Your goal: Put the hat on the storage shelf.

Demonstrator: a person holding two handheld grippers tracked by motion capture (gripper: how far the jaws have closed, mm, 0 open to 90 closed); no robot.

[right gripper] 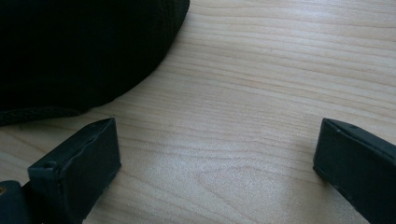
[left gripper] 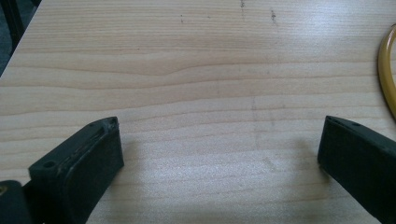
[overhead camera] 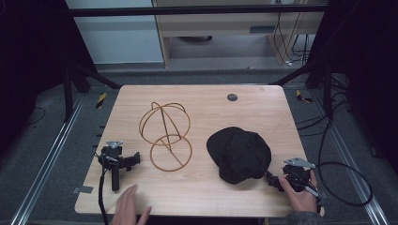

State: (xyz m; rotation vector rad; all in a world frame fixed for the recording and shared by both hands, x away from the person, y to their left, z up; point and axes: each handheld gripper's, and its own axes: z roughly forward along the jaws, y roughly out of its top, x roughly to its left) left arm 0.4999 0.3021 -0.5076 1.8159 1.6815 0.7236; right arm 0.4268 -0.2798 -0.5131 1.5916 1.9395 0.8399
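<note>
Black fabric is what I see closest to my right gripper (overhead camera: 273,180): a black cap (overhead camera: 239,153) lies on the wooden table (overhead camera: 206,197), in the right half, between the middle and the near right corner. I hold my right gripper in my right hand (overhead camera: 300,193) close to the near right corner, low over the wood, and it points toward the cap. In the right gripper view its jaws stand wide apart with only bare wood between them, and the cap (right gripper: 79,51) lies just ahead of the left jaw, not touching it.

My left gripper (overhead camera: 137,159) lies on the table near the left edge, and I do not hold it. My left hand (overhead camera: 127,206) rests flat at the near edge, just beside its handle. In the left gripper view its jaws are also wide apart over bare wood.

Between the left gripper and the cap stands a wire stand (overhead camera: 165,136) of yellow-brown rings, near the middle of the table. A piece of its ring (left gripper: 386,74) shows at the right edge of the left gripper view. A small dark disc (overhead camera: 232,97) sits near the far edge.
</note>
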